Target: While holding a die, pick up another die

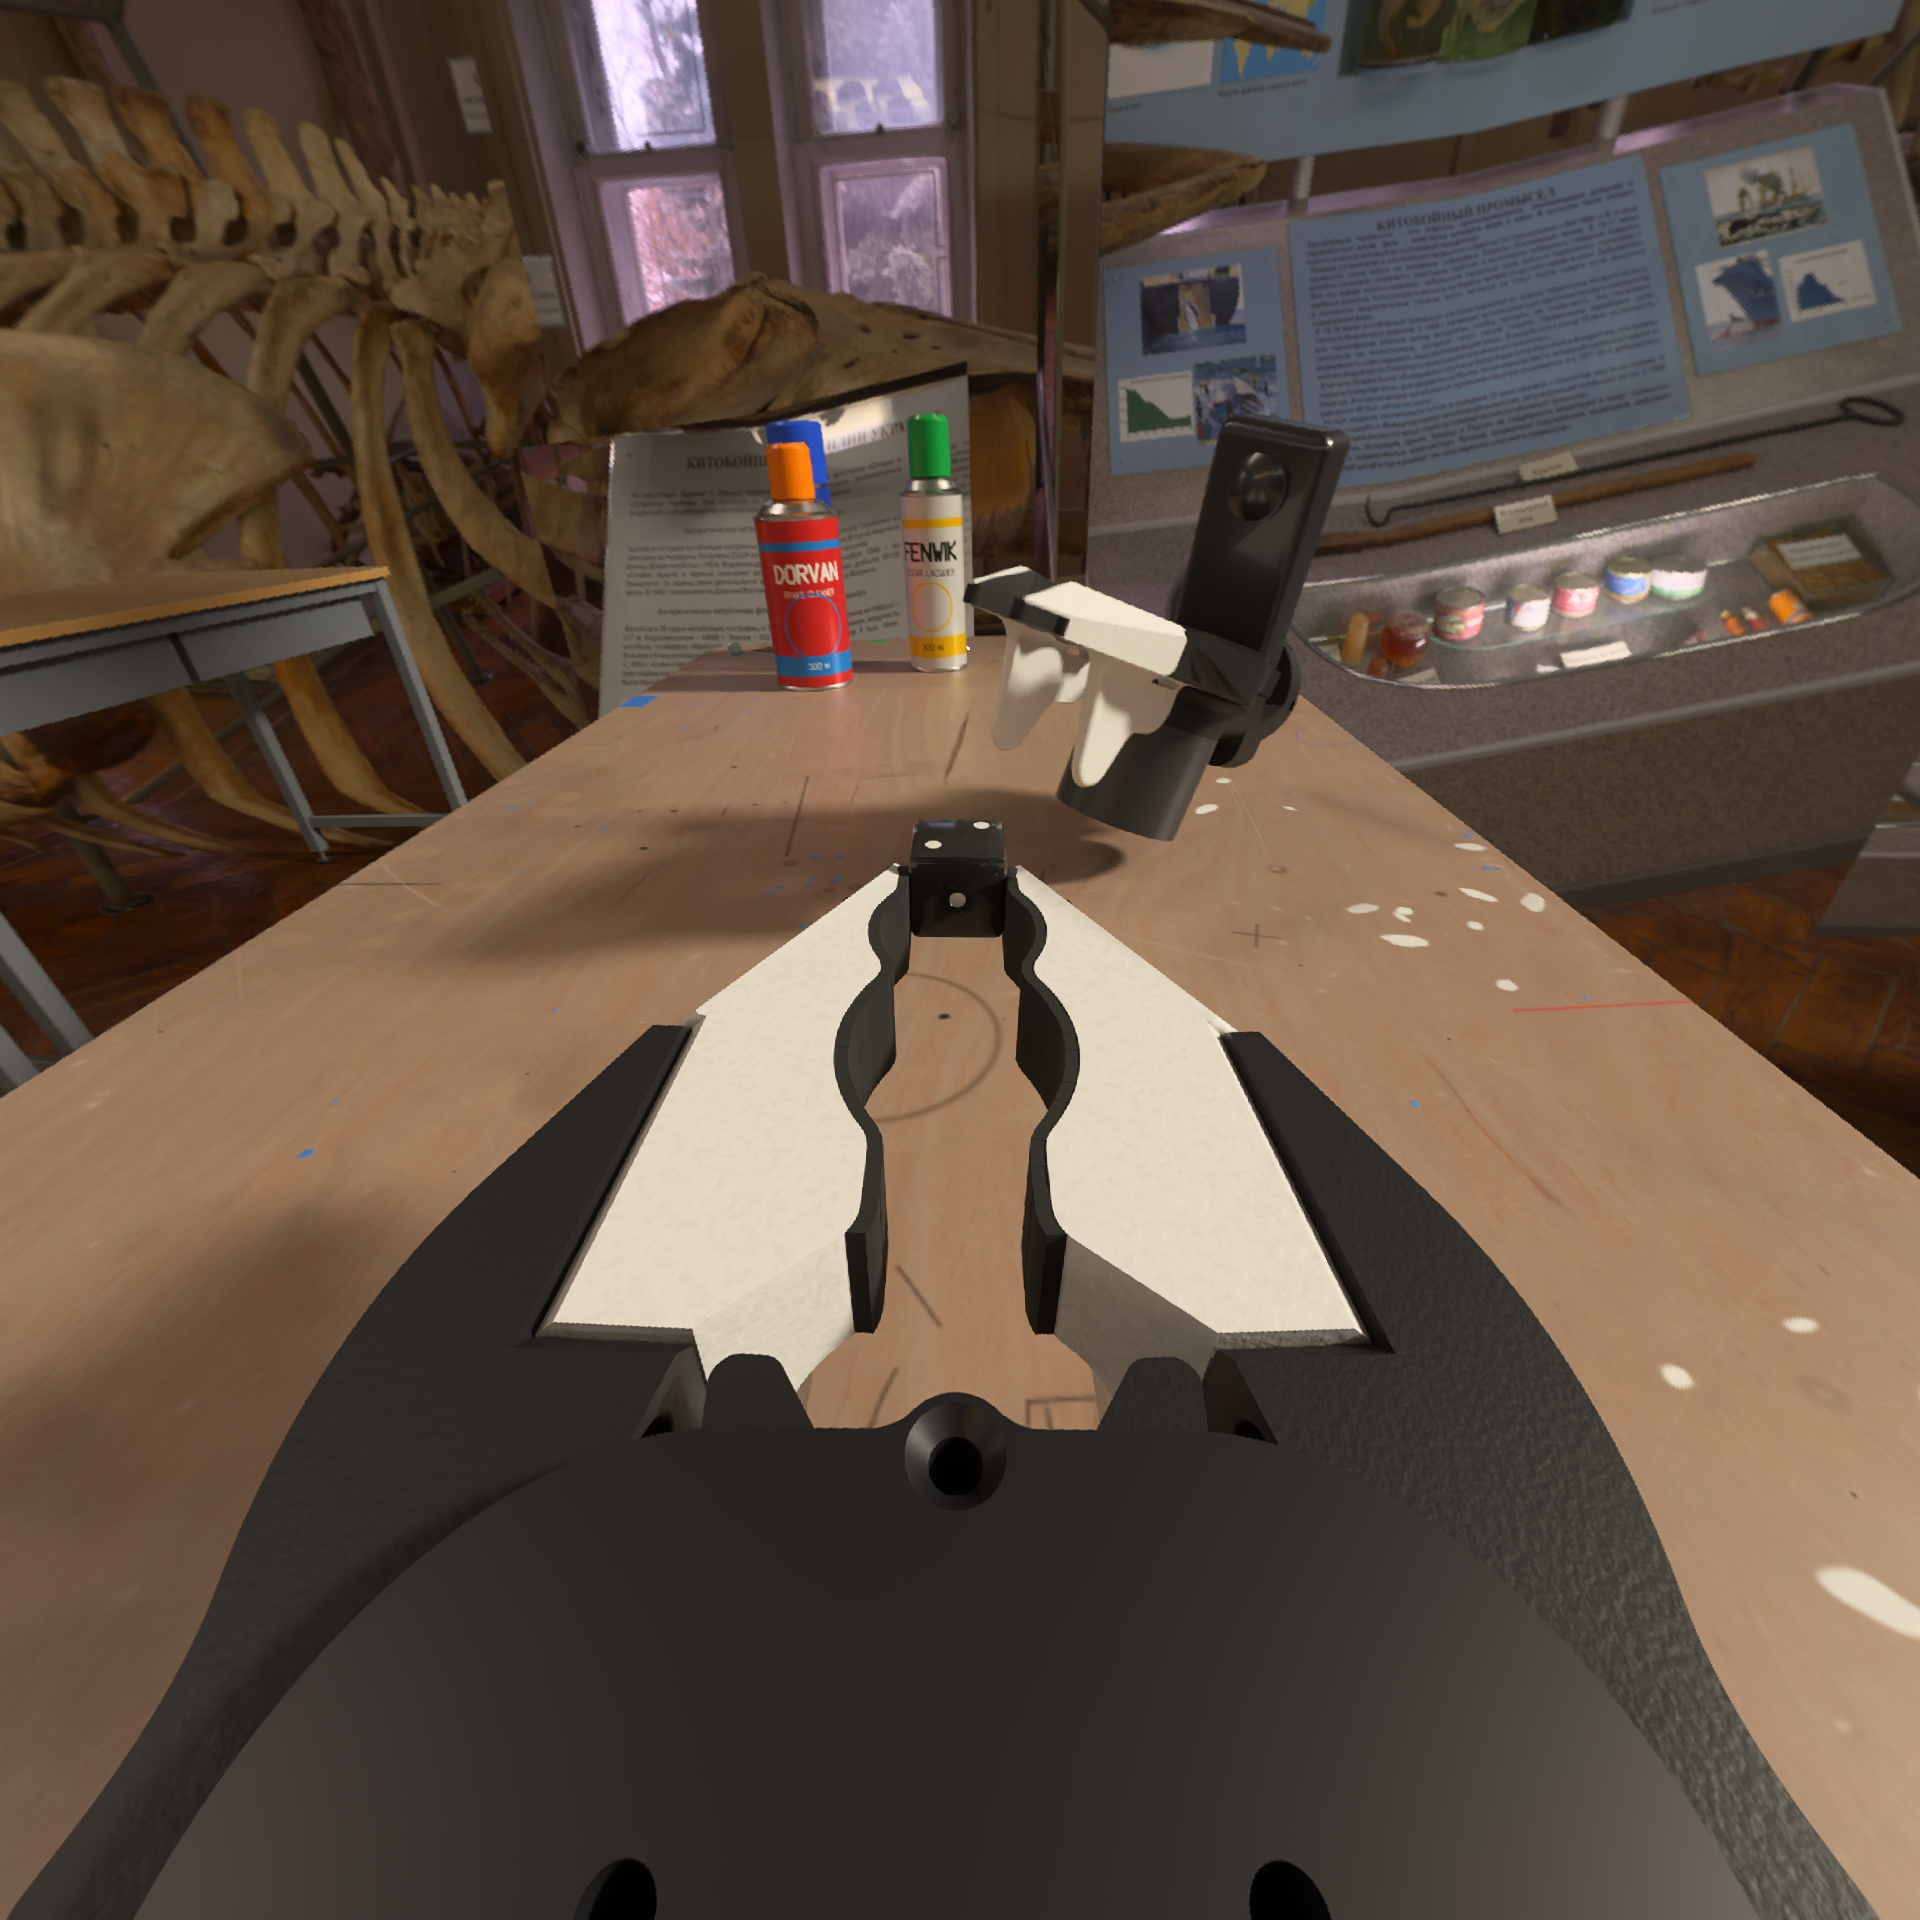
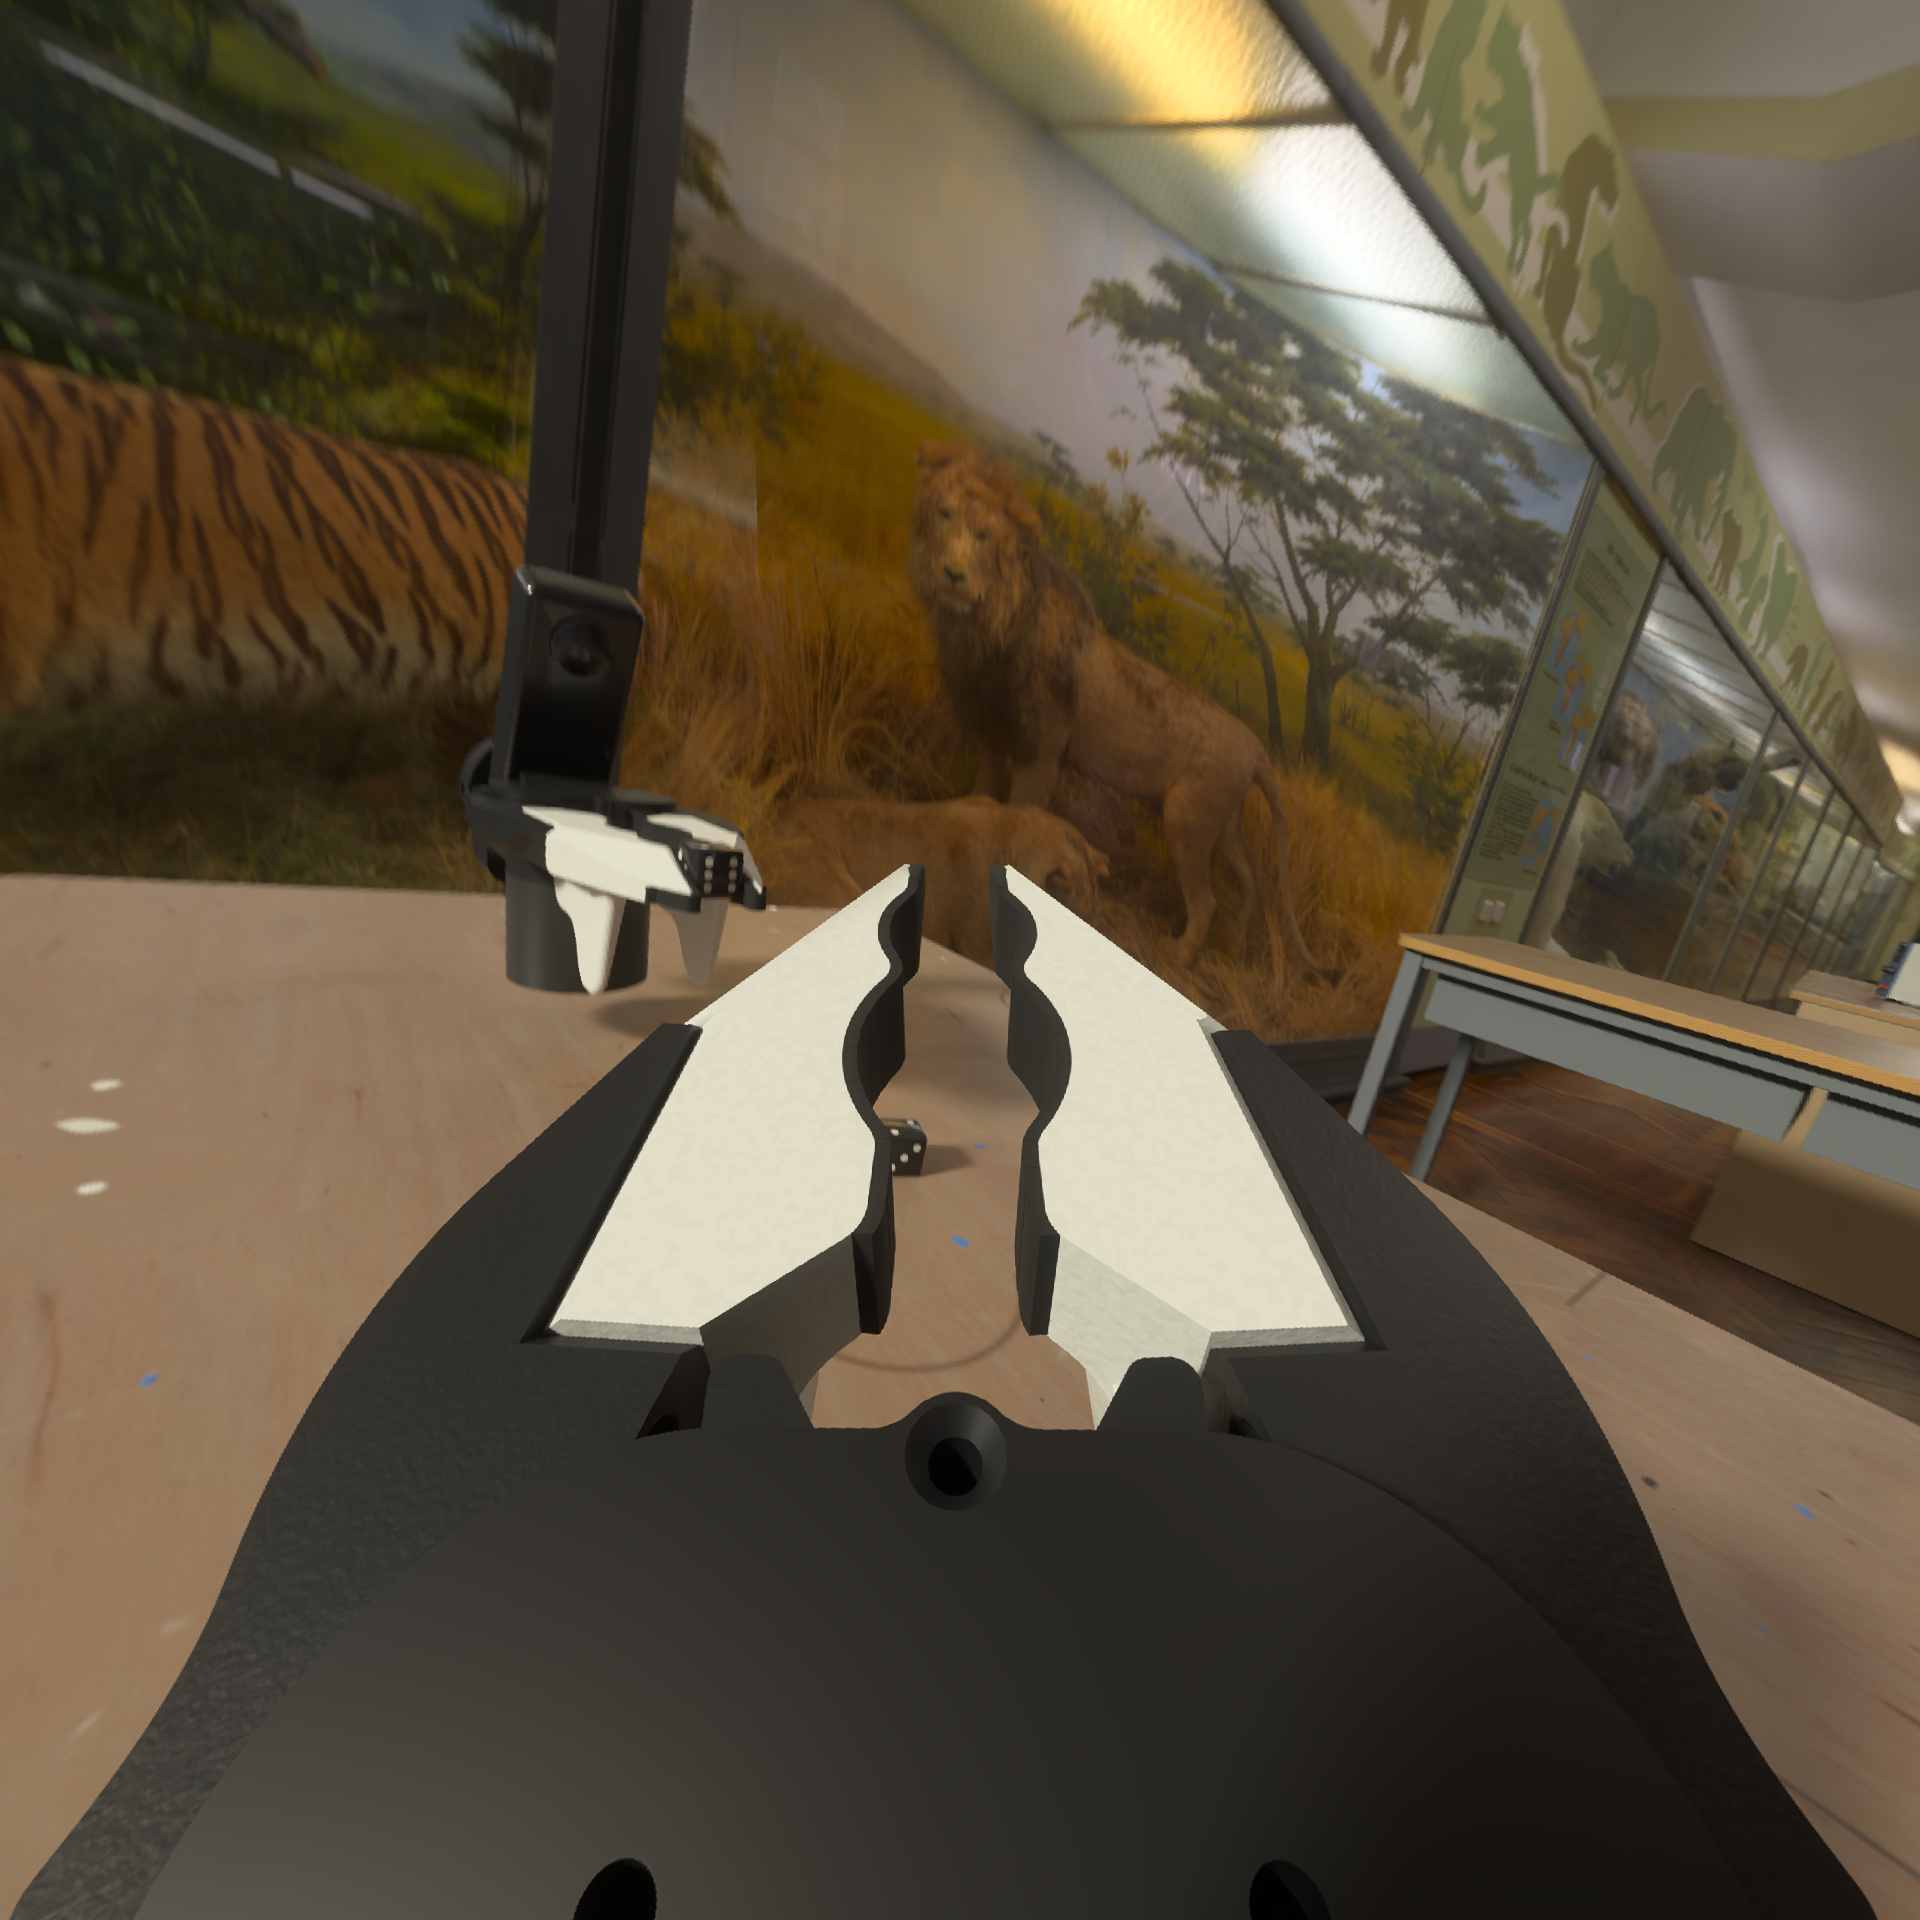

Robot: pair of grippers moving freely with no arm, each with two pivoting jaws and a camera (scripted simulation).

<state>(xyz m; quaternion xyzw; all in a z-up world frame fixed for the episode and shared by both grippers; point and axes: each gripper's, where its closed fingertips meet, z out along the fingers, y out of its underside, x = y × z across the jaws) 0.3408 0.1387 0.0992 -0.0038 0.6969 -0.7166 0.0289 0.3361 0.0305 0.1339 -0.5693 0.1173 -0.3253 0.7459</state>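
Note:
My left gripper [image 1: 956, 883] is shut on a black die with white dots [image 1: 956, 902], pinched at the fingertips just above the wooden table [image 1: 520, 1039]. It also shows in the right wrist view [image 2: 717, 871], with its die [image 2: 715, 868], hovering at the upper left. A second black die [image 2: 906, 1145] lies on the table [image 2: 260, 1143]. I see it through the gap of my right gripper [image 2: 956, 883], partly hidden by the left finger [image 2: 769, 1091]. My right gripper is narrowly open and empty, above that die. In the left wrist view it [image 1: 1049, 665] hovers tilted beyond the held die.
Three spray cans stand at the table's far end: a red one [image 1: 805, 592], a blue-capped one [image 1: 802, 442] behind it, and a white-yellow one with a green cap [image 1: 932, 561]. A printed sheet [image 1: 675, 540] stands behind them. Grey desks [image 1: 187, 623] [image 2: 1662, 1029] stand beside the table.

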